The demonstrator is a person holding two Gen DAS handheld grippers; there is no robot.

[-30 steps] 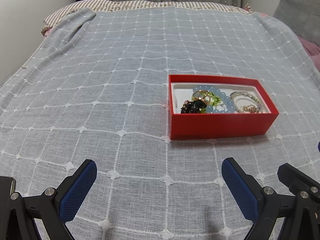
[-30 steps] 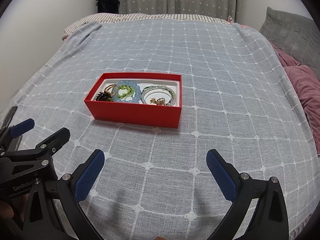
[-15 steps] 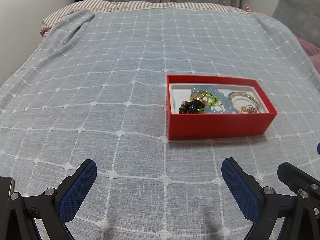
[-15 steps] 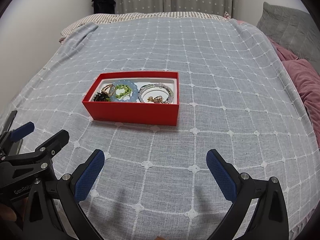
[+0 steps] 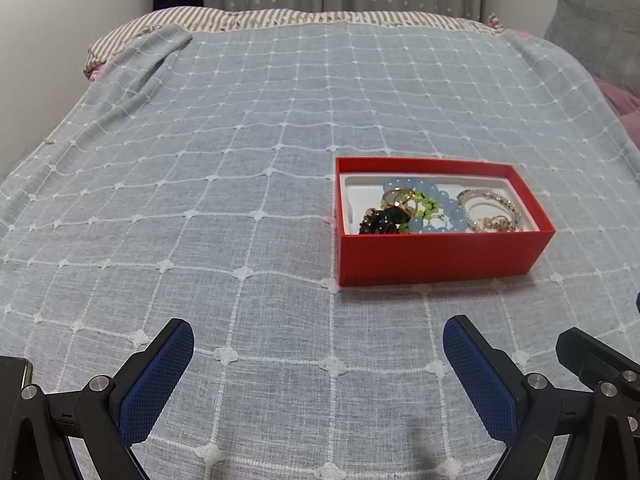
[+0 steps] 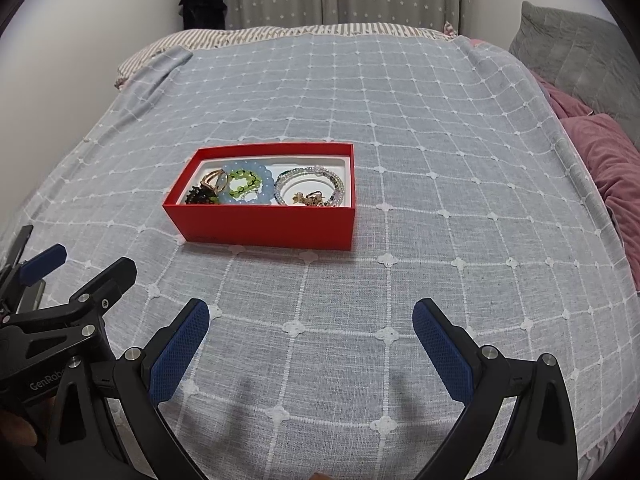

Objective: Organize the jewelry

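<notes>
A red box (image 5: pixel 440 256) with a white lining sits on the grey checked bedspread; it also shows in the right wrist view (image 6: pixel 264 226). Inside lie a blue bead bracelet (image 5: pixel 448 210), a green bead bracelet (image 6: pixel 244 182), a gold ring (image 5: pixel 398 198), a dark piece (image 5: pixel 380 222) and a pale beaded bracelet (image 6: pixel 310 184) with small gold pieces. My left gripper (image 5: pixel 318 336) is open and empty, well short of the box. My right gripper (image 6: pixel 312 324) is open and empty, also short of the box. The left gripper shows at the right wrist view's left edge (image 6: pixel 42 260).
The bedspread (image 5: pixel 200 184) covers the whole bed. A striped pillow (image 5: pixel 280 20) lies at the far end by the curtain. A grey cushion (image 6: pixel 580 60) and pink bedding (image 6: pixel 604 152) lie on the right. A wall runs along the left.
Both views have shifted slightly; the box sits a little lower and more to the left in the right wrist view. Both grippers stay open and empty.
</notes>
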